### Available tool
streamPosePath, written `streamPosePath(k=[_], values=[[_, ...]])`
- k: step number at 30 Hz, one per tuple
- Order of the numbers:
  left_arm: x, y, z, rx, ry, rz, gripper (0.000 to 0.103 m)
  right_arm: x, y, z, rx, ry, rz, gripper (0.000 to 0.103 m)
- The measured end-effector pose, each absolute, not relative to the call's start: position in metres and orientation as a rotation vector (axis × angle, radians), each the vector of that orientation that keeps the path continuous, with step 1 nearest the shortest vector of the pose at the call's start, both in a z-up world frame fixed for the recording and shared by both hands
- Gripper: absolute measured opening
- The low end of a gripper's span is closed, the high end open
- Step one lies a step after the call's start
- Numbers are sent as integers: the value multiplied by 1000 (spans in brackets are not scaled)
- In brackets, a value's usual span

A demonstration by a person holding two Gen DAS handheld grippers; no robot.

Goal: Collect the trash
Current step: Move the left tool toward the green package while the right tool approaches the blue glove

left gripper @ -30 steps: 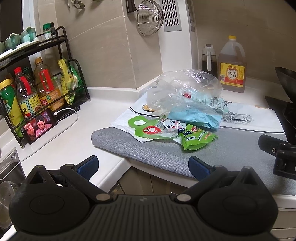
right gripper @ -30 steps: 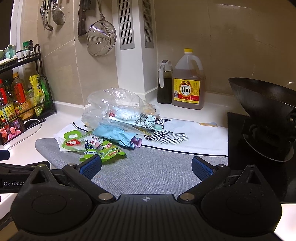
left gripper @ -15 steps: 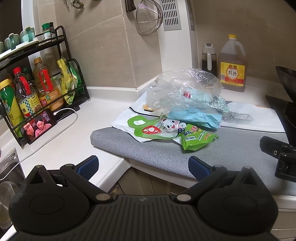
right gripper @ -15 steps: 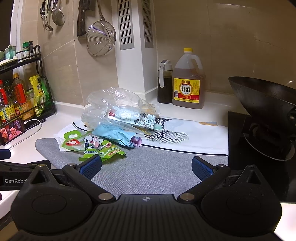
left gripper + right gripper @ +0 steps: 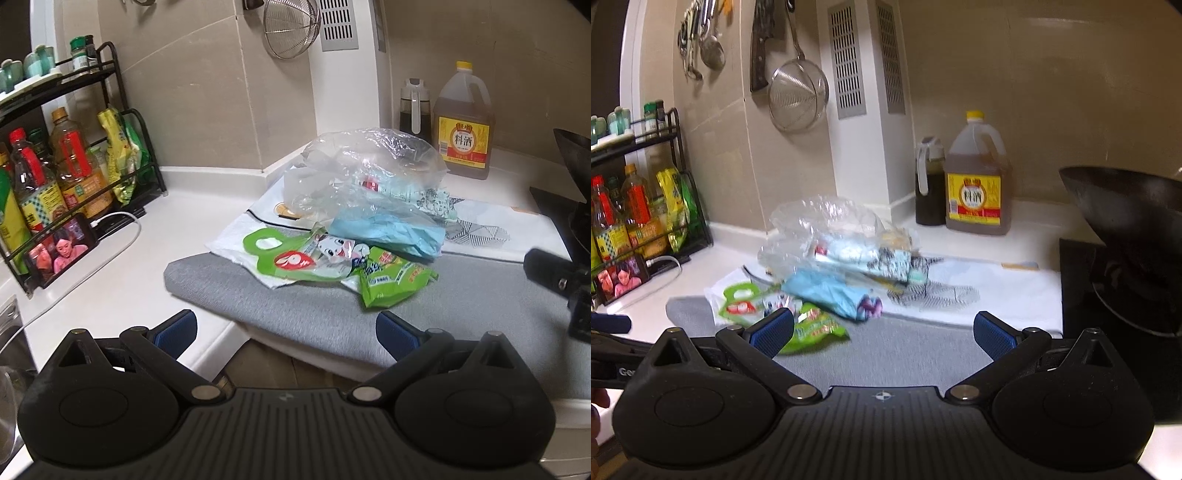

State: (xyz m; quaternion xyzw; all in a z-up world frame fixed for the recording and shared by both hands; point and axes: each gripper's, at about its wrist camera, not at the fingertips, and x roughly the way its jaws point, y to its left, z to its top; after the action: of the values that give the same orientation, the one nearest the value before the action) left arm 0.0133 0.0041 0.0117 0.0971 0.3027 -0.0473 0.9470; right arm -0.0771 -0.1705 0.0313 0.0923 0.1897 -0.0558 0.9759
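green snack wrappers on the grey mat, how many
2: a green handled pouch at the pile's left, and a green packet at its near right. More may be hidden under the clear bag.

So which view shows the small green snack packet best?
The left wrist view: the green snack packet lies sharp and whole on the grey mat. In the right wrist view it is blurred and partly hidden behind a finger of the right gripper.

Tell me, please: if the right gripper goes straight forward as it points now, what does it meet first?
The right gripper, jaws open and empty, points over the grey mat. Probably it first meets the blue crumpled wrapper in the trash pile, though blur leaves depth uncertain.
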Motion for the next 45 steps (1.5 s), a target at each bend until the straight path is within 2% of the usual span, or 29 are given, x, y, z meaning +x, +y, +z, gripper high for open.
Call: streamPosePath(k=[6, 13, 23, 34, 45], values=[[44, 6, 6, 210, 622, -176, 103, -54, -181, 35, 263, 336, -91, 103], [86, 20, -2, 276, 644, -299, 103, 7, -182, 38, 267, 459, -62, 103], [127, 47, -1, 185, 816, -240, 103, 65, -190, 52, 296, 584, -64, 103], [116, 63, 4, 175, 753, -184, 103, 49, -187, 40, 330, 542, -68, 103], [63, 70, 28, 140, 641, -143, 103, -26, -187, 39, 341, 463, -97, 103]])
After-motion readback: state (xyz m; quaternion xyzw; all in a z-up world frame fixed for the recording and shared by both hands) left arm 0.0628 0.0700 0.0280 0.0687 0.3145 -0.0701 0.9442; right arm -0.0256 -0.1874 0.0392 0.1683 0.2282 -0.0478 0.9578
